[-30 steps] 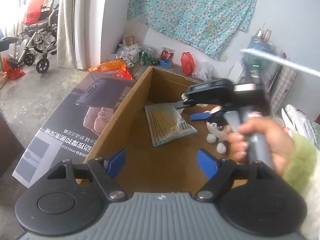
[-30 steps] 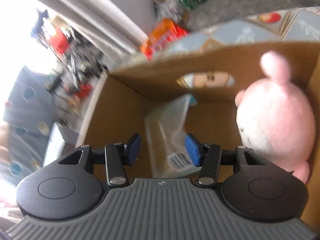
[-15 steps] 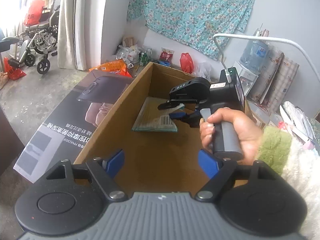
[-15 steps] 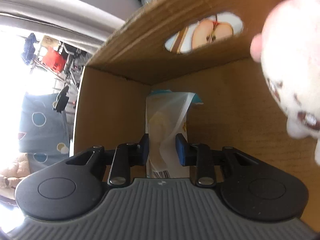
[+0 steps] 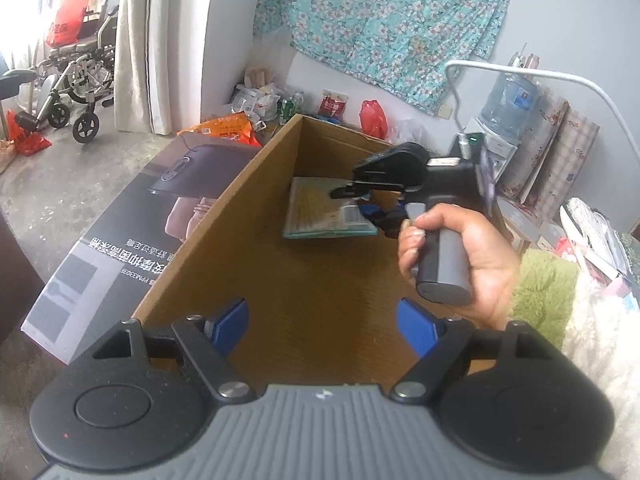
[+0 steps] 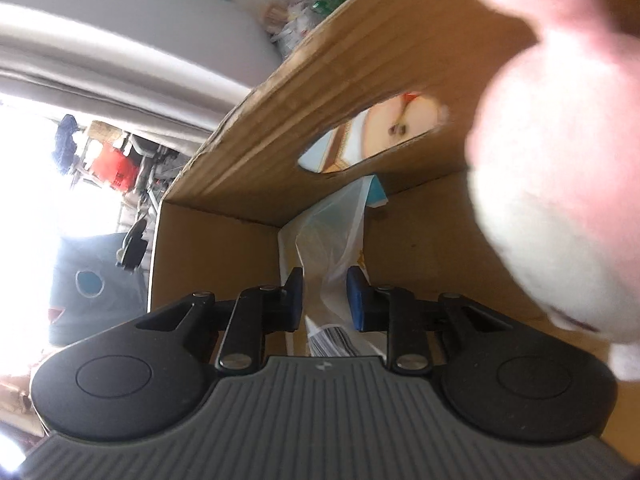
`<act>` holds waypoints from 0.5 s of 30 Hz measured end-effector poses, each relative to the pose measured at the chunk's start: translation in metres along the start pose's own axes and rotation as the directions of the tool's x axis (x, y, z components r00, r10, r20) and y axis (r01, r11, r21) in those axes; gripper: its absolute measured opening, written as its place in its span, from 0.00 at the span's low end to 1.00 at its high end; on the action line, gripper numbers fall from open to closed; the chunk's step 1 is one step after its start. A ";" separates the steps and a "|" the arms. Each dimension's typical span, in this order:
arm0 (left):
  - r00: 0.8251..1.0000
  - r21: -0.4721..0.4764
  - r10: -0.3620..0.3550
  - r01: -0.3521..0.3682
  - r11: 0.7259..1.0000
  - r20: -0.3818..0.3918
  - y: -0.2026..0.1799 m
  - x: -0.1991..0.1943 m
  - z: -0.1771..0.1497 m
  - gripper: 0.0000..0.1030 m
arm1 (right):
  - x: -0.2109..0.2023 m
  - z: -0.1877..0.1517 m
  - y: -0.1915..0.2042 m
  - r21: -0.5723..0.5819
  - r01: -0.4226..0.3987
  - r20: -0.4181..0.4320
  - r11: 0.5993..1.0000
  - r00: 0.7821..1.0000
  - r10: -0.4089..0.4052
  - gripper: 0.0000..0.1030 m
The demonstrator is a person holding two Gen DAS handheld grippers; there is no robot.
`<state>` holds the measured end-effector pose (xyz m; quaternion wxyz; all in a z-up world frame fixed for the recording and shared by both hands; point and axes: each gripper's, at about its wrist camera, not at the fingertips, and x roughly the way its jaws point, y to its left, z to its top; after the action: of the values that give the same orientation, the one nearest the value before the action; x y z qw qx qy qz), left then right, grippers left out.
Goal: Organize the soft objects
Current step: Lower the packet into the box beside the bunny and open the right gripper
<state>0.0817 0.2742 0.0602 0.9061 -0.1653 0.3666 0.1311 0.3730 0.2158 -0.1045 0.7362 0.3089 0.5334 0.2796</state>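
Clear plastic packet (image 5: 326,210) flat on cardboard box (image 5: 224,216) floor; pink-white plush toy (image 6: 560,168) blurred, close beside.

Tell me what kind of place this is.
Probably a lived-in home room: a folded metal wheelchair by the curtain, a teal floral cloth hung on the wall, a blue water-dispenser bottle.

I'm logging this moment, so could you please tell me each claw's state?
Left claw: open, holding nothing.
Right claw: closed around the plastic packet inside the cardboard box.
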 end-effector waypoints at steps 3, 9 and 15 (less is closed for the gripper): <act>1.000 0.008 0.002 -0.002 1.000 0.002 -0.003 -0.002 -0.001 0.80 | 0.006 -0.001 0.003 -0.027 0.006 -0.031 1.000 0.999 -0.007 0.27; 1.000 0.018 0.004 -0.004 1.000 0.009 -0.006 -0.009 -0.005 0.80 | 0.005 0.002 0.016 -0.115 0.044 -0.083 0.992 0.995 -0.054 0.74; 1.000 0.038 0.003 -0.003 0.999 0.015 -0.010 -0.014 -0.011 0.80 | -0.024 -0.001 0.036 -0.246 0.059 -0.051 0.967 0.996 -0.073 0.79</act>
<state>0.0688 0.2588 0.0649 0.9117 -0.1465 0.3624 0.1268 0.3626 0.2221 -0.0630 0.7614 0.1893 0.5264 0.3276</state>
